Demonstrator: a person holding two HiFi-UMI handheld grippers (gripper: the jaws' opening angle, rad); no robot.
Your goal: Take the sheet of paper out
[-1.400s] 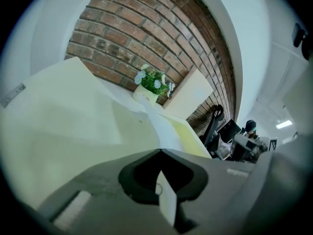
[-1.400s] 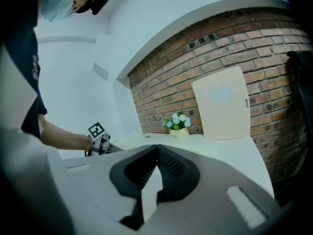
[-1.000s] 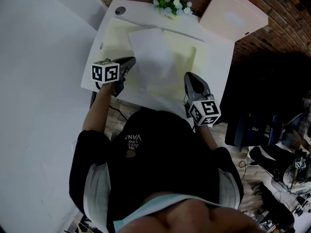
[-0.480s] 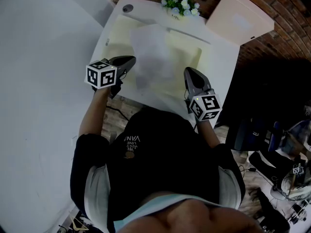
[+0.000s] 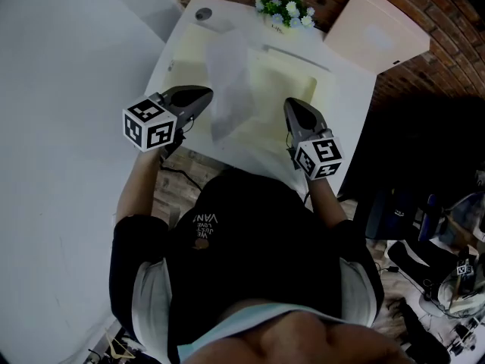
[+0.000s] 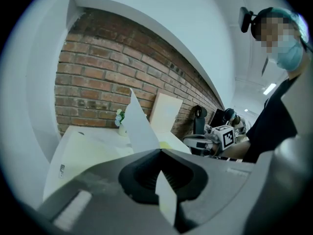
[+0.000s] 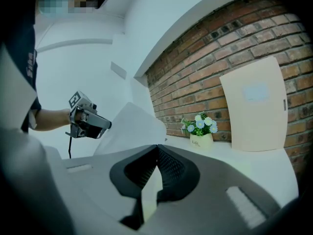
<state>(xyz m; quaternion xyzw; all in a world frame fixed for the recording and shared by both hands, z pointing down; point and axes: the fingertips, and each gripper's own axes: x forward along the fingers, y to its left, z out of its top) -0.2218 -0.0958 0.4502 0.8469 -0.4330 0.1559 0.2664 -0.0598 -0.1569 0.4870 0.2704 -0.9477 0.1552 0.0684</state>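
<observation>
At centre-left of the head view, the sheet of paper (image 5: 227, 82) is held up off the table (image 5: 345, 120), blurred, w/ its lower corner pinched by the left gripper (image 5: 206, 93). In the left gripper view the jaws are closed tight on the sheet: one part is seen rising as a white point above the jaws, and a narrow strip is seen hanging below them. The sheet is tilted, upper end toward the top of the frame near the flowers (image 5: 286, 7), lower end at the gripper tip.

Under it, mid-frame, a pale yellow folder (image 5: 284, 89) is laid flat on the table. At the folder's lower right edge the right gripper (image 5: 289, 103) is placed. In the right gripper view its jaws are shut too, w/ a pale yellowish strip nipped btwn them, the folder's edge judging by the head view. Both grippers are seen well apart, approx. level w/ each other, the sheet btwn them and nearer the left one.

At upper right, a beige board (image 5: 379, 29) is leaned against the brick wall (image 5: 432, 2), just right of the flowers. The lower half of the frame is filled by the person's dark shirt.
</observation>
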